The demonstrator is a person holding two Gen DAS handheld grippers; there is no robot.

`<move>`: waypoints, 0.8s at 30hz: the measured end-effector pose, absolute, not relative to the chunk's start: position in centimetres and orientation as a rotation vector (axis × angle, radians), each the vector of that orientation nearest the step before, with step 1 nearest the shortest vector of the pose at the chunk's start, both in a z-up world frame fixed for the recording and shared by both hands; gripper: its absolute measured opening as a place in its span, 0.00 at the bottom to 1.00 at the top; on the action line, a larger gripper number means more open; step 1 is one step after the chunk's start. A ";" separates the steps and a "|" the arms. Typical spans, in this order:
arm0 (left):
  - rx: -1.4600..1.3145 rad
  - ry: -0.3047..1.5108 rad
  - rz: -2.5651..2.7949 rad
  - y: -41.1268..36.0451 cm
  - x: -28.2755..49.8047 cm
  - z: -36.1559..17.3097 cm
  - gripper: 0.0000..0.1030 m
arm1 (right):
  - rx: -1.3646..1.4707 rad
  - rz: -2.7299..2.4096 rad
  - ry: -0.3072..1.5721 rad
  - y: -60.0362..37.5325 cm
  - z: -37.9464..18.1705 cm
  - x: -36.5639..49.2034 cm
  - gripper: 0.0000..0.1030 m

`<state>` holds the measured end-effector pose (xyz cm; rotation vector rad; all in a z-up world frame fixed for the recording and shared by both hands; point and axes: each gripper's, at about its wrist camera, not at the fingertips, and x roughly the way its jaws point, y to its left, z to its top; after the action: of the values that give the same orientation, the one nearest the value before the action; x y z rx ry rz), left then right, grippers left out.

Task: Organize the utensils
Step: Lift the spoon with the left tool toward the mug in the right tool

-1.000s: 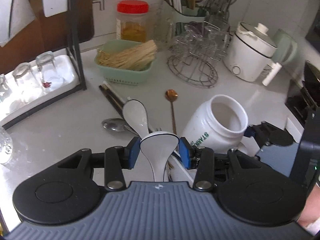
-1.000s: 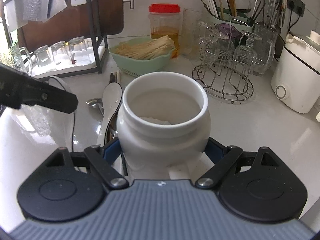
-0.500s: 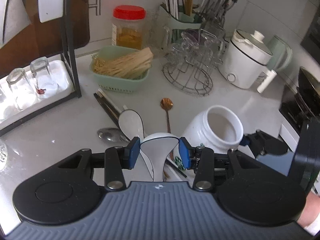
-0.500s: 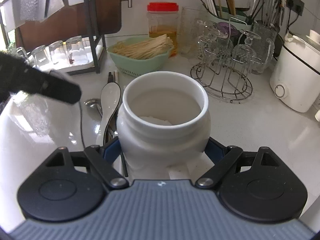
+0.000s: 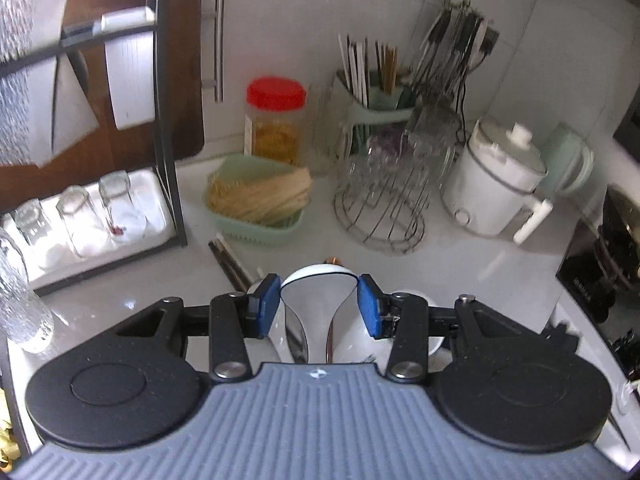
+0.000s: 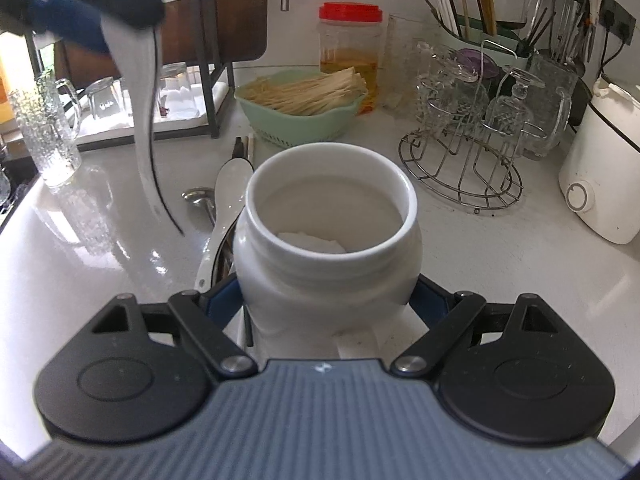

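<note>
left hand-held gripper: grasping 1 white spoon | right hand-held gripper: grasping 1 white jar | counter: 1 white spoon lying

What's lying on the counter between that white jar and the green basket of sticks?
In the right wrist view, between the white jar and the green basket: a white ceramic spoon, a metal spoon and dark chopsticks.

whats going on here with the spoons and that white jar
A person is sorting utensils with two hand-held tongs. The left tongs grip a white ceramic spoon by its bowl, handle hanging, off the counter. The right tongs clamp the open white jar. Another white spoon lies beside it.
</note>
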<state>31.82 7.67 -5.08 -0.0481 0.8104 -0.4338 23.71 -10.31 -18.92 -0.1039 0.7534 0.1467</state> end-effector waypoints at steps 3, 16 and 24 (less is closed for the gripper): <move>-0.064 0.786 -0.449 7.2 31.6 -3.1 0.47 | -0.107 0.158 0.750 -10.4 -18.9 23.7 0.88; -0.012 0.719 -0.576 1.5 30.9 0.1 0.47 | -0.124 0.209 0.734 -10.7 -19.1 23.3 0.88; -0.026 0.807 -0.565 0.0 32.2 -3.8 0.47 | -0.125 0.228 0.723 -10.9 -19.2 23.0 0.88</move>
<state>32.18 -0.03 -3.78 -0.0262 0.8066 -0.5654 22.98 -10.92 -19.20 -0.1254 0.7230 0.2281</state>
